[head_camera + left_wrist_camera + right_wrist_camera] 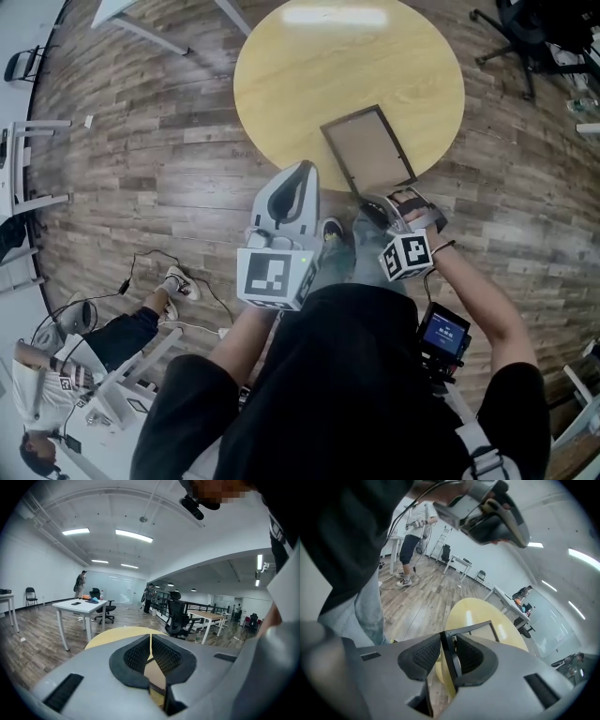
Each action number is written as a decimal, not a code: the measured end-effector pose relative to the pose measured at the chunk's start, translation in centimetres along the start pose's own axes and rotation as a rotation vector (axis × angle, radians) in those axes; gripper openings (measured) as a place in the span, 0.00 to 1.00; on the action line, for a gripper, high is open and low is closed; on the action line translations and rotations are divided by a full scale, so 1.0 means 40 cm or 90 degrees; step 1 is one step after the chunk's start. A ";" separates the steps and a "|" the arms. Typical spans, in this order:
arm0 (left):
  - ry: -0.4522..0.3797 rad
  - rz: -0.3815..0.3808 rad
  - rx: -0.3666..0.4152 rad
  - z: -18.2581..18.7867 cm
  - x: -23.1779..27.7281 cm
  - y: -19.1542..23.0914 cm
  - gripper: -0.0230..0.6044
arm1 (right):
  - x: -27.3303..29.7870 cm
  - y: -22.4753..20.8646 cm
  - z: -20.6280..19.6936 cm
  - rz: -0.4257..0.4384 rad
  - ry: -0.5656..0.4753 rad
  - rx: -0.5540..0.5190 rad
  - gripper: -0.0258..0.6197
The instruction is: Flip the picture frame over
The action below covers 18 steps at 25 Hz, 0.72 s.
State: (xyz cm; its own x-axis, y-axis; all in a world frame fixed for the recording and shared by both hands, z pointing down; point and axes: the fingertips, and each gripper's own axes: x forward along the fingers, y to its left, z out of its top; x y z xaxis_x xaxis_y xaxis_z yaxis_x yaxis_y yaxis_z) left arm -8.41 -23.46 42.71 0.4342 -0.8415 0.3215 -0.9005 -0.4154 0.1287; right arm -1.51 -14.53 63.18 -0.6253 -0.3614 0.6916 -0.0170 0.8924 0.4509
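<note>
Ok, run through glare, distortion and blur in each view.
Head view: white glare on the table, floor planks bent by the wide lens. Left gripper view: dark round vignette, ceiling lights blown out. Right gripper view: frame sharp, dark clothing close by blurred.

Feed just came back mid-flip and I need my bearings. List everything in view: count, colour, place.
round table: one, pale yellow top, upper centre of the head view.
picture frame: one, dark rim around a brown panel, at the table's near edge.
office chair: one, black, on the floor beyond the table, upper right.
bystander: one, white top and dark trousers, seated low at the lower left.
floor: grey-brown wood planks, all around the table.
left gripper: one, grey, jaws together with nothing between them, held short of the table.
right gripper: one, grey, jaws closed on the picture frame's near corner.
</note>
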 end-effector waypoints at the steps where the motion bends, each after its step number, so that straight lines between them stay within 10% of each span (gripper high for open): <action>1: -0.001 -0.002 0.001 0.001 -0.002 0.001 0.08 | -0.012 -0.024 0.024 -0.006 -0.022 0.021 0.21; 10: -0.013 0.004 0.006 0.035 -0.021 0.024 0.08 | -0.195 -0.311 0.181 -0.158 -0.242 0.291 0.17; 18: -0.014 0.001 0.011 0.054 -0.006 0.029 0.08 | -0.312 -0.466 0.021 -0.285 -0.354 0.670 0.16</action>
State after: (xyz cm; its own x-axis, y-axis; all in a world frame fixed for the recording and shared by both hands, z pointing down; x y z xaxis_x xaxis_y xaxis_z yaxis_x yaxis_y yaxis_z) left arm -9.52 -24.49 40.75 0.4334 -0.8496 0.3005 -0.9007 -0.4197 0.1124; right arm 5.93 -26.43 45.66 -0.6420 -0.7516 0.1513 -0.7597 0.5970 -0.2578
